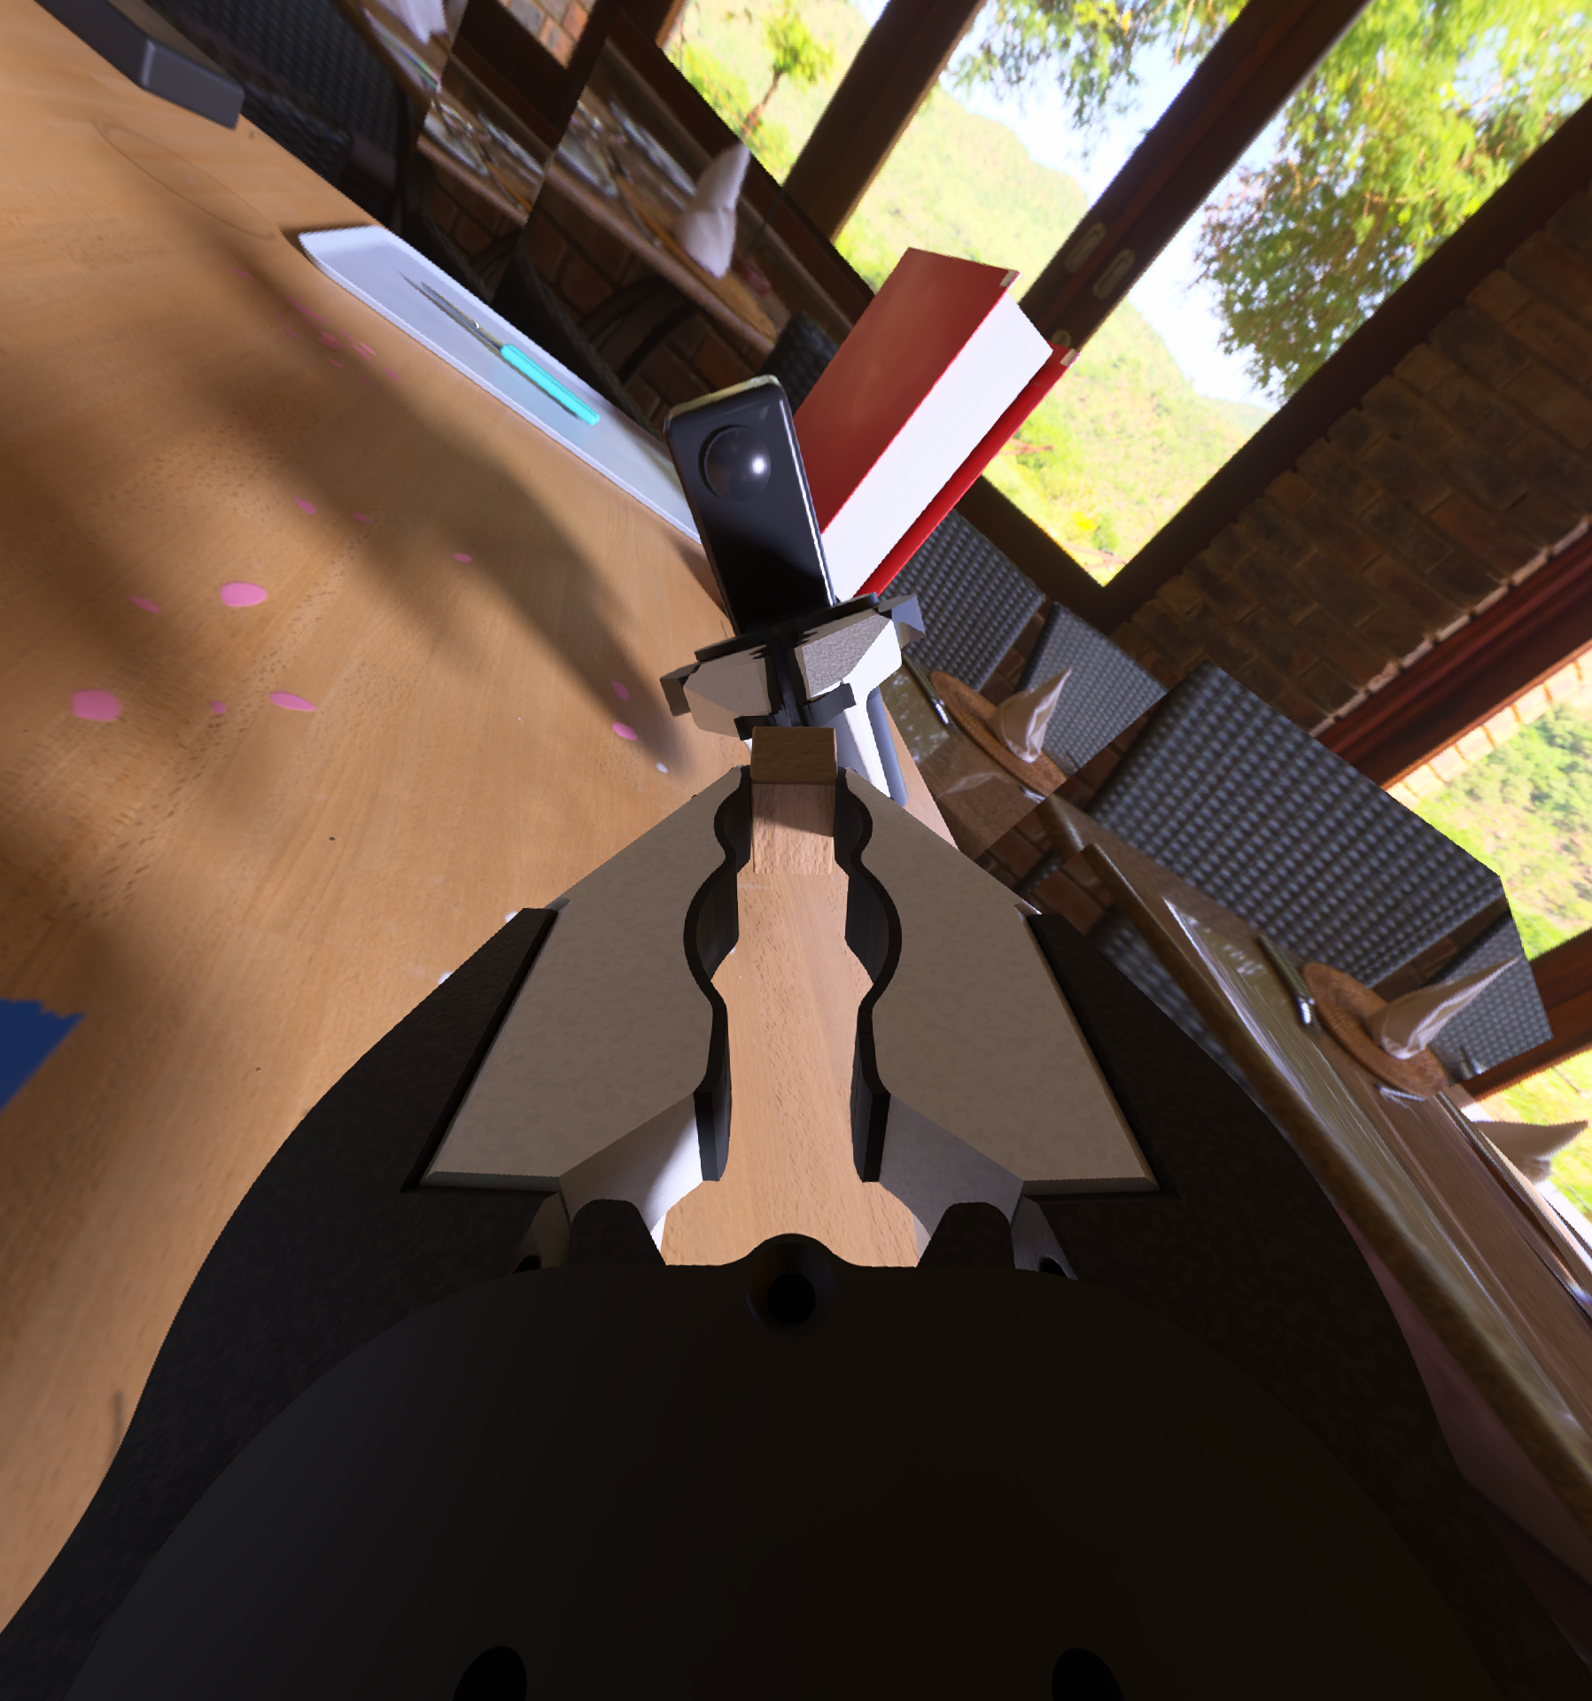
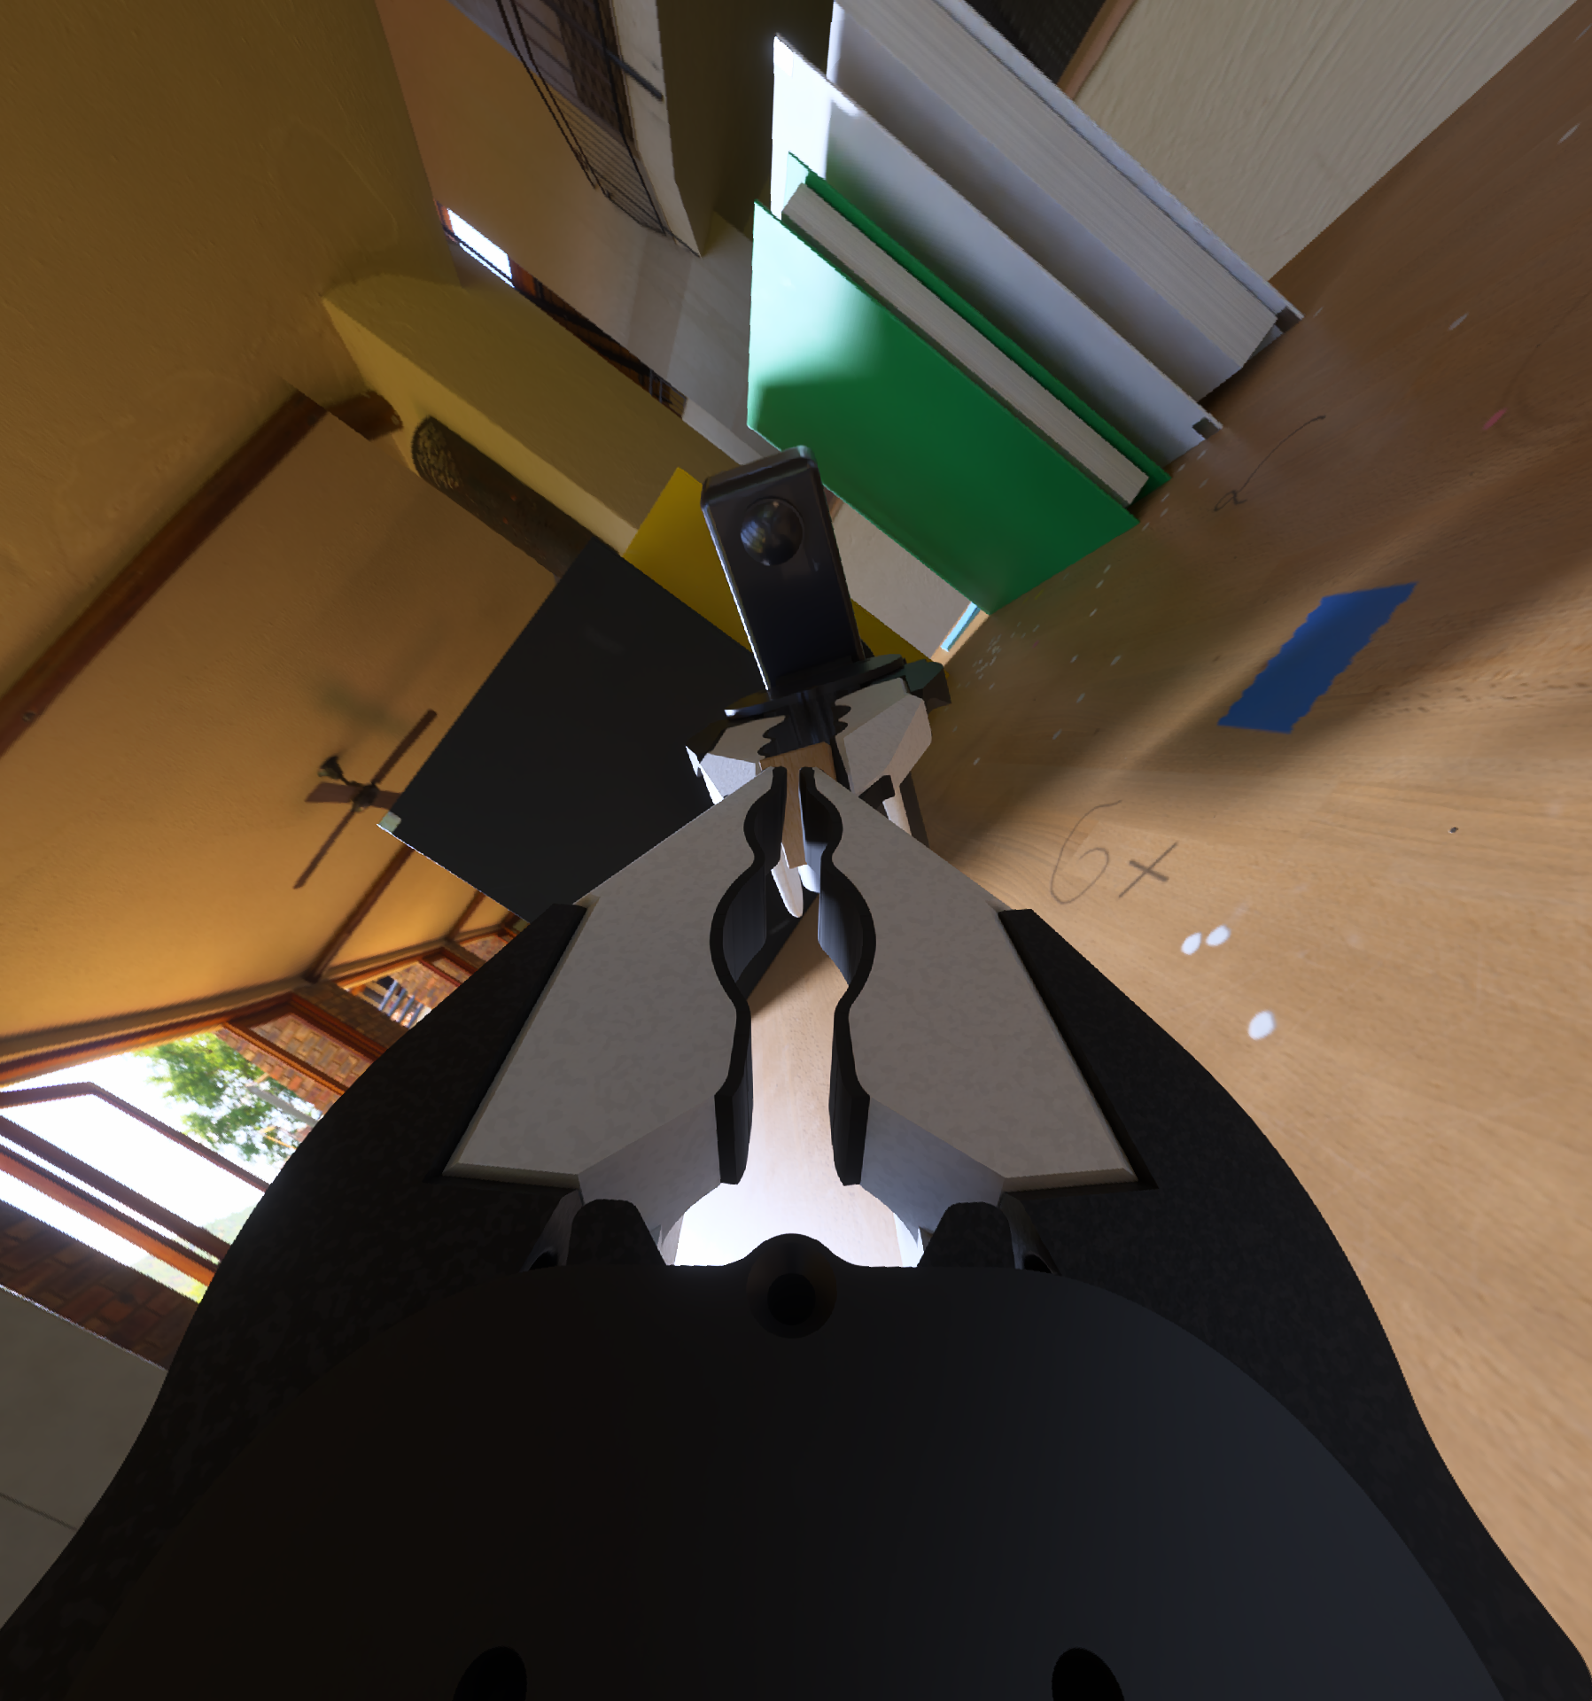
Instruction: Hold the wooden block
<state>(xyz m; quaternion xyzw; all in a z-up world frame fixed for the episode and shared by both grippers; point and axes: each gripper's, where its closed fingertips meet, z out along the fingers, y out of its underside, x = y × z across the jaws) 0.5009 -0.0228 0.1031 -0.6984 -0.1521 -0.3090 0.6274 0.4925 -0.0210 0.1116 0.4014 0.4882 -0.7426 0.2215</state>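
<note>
The wooden block (image 1: 793, 833) is a small light-brown piece held between both grippers above the wooden table (image 1: 221, 874). In the left wrist view my left gripper (image 1: 793, 793) is shut on its near end. My right gripper (image 1: 790, 727) faces it from the far side and grips the other end. In the right wrist view the block (image 2: 794, 842) shows as a thin pale strip. My right gripper (image 2: 794, 784) is shut on it, and the left gripper (image 2: 806, 741) meets it head on. Most of the block is hidden by the fingers.
A red book (image 1: 902, 396) stands behind the right gripper. A white board (image 1: 405, 285) carries a teal-handled tool (image 1: 548, 387). A blue patch (image 2: 1316, 658) lies on the table. Green (image 2: 911, 442), white (image 2: 1050, 230) and black (image 2: 571, 736) books stand at the table's far side.
</note>
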